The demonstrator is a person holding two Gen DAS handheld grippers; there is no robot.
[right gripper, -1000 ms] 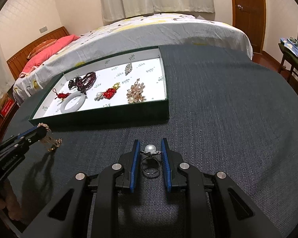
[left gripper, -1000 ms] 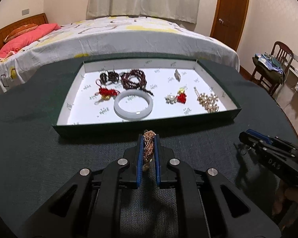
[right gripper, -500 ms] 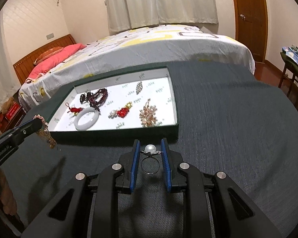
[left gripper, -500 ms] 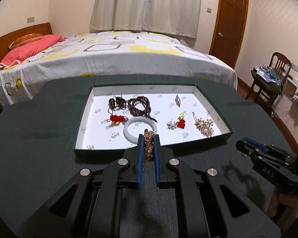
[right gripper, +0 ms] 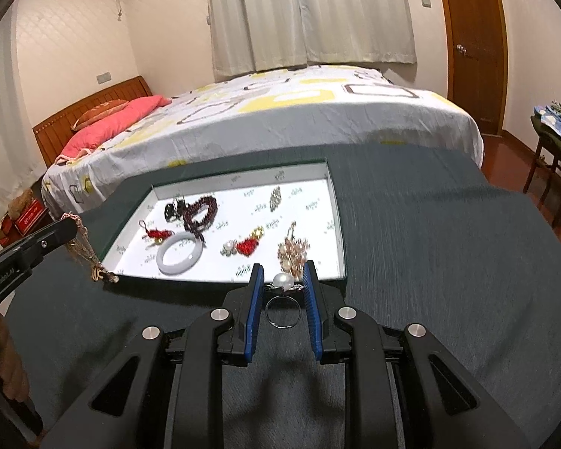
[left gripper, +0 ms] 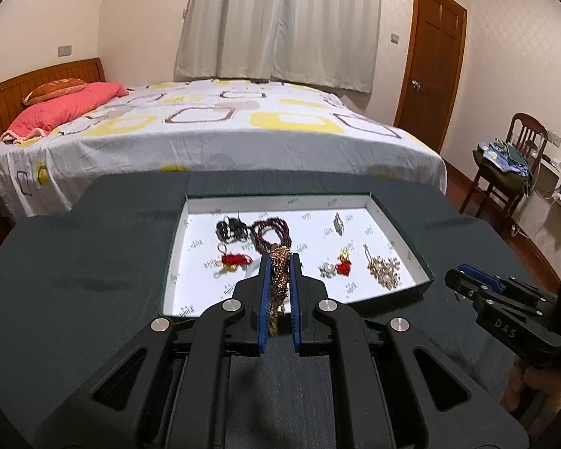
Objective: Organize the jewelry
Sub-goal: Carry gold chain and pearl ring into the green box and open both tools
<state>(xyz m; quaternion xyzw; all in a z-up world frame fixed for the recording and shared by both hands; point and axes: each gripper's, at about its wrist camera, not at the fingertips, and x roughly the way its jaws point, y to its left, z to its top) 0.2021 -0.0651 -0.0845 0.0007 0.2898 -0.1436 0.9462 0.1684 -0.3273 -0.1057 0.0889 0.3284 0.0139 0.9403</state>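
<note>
while the green tray (right gripper: pixel 319 284) is sitting on the dark table (right gripper: pixel 448 262) with a white bangle (right gripper: pixel 178 254) and beads inside, the left gripper (left gripper: pixel 278 262) is pinching a gold chain (left gripper: pixel 279 273) at the tray's near edge, and the right gripper (right gripper: pixel 283 280) is clamping a pearl ring (right gripper: pixel 282 292) just before the tray's near right corner.

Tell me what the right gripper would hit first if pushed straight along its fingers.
Probably the tray's near green wall, right ahead of the right gripper and its pearl ring; depth is unclear, so it might clear it.
</note>
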